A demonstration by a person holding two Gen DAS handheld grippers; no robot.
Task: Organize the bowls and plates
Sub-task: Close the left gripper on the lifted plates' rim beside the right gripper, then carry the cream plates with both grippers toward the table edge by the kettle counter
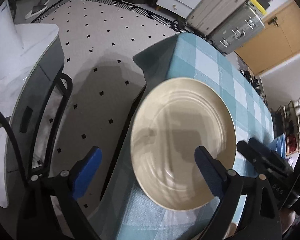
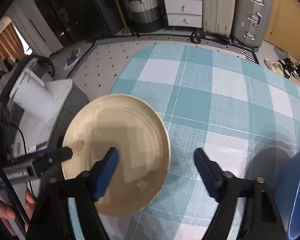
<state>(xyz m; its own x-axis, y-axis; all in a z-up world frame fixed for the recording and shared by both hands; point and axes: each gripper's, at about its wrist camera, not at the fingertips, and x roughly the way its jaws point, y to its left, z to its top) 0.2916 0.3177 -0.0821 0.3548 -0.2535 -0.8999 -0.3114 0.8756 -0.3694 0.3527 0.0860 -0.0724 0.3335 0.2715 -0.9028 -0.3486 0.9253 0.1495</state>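
1. Cream ceramic plate [image 2: 118, 152] lies flat at the desk [image 2: 220, 104] edge, toward 9 o'clock
2. Both my left gripper [image 1: 148, 158] and right gripper [image 2: 156, 160] jaws gape, holding nothing
3. Stiff, glazed, probably slippery and breakable; I'd pinch its rim at 6 o'clock

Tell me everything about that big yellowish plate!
The cream plate is round and glossy, like glazed ceramic, with raised rings circling its shallow middle and nothing on it. It lies flat, face up, on the blue-and-white checked tablecloth near the table's edge. It looks slightly blurred. Both grippers hover over it with fingers spread: the left gripper and the right gripper. Whether any finger touches it is unclear.
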